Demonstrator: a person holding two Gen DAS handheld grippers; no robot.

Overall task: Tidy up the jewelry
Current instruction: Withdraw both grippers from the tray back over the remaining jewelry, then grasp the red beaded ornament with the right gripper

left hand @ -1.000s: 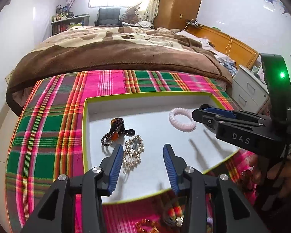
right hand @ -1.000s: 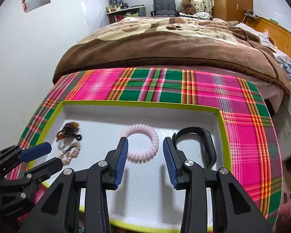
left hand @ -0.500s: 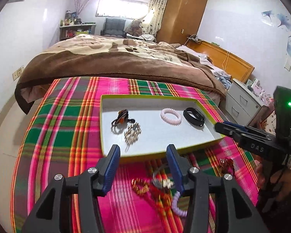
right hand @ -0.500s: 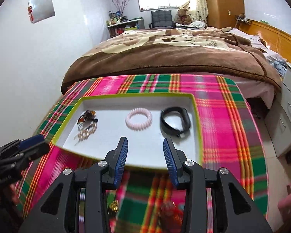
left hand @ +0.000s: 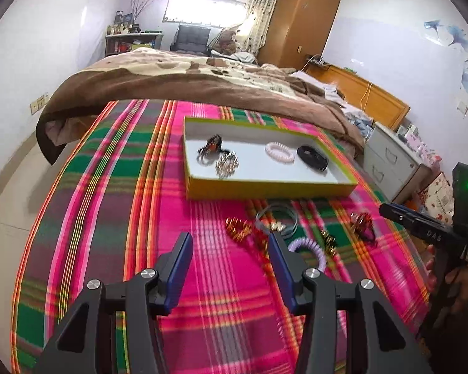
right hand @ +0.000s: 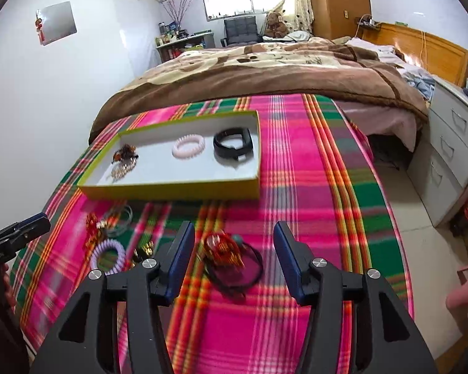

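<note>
While the plaid blanket (left hand: 115, 205) fills the foreground, the left gripper (left hand: 229, 268) is seen with its jaws spread wide and nothing gripped between them, only bare cloth showing below. The right gripper (right hand: 231, 258) is caught with its jaws opening; a red and gold ornament on a black cord (right hand: 224, 251) is framed between them, lying on the blanket, and no pad is pressed on it.

The yellow-rimmed tray (left hand: 265, 185) is set flat on the blanket, beyond both grippers. Four pieces are already laid inside it: a dark beaded piece (left hand: 210, 148) at the left end, a gold chain bracelet (left hand: 227, 164) just beside it on the near side, a pale pink coil band (left hand: 279, 152) towards the middle, and a black band (left hand: 312, 157) at the right. From the right wrist the same order is read off: beaded piece (right hand: 124, 152), gold bracelet (right hand: 123, 170), pink coil (right hand: 188, 146), black band (right hand: 232, 143).

Loose jewelry is scattered on the blanket in front of the tray's near wall. A gold twisted piece (left hand: 238, 227), thin silver-grey bangles (left hand: 276, 218) and a lilac coil band (left hand: 307, 249) are picked out near the left gripper, the coil partly hidden by its right finger. A small gold item (left hand: 327, 241) beside the coil is too blurred to name. Further right, the red ornament (left hand: 362, 221) is spotted just beside the right gripper's tip (left hand: 399, 215).

A brown blanket (right hand: 265, 71) is spread over the bed behind.
</note>
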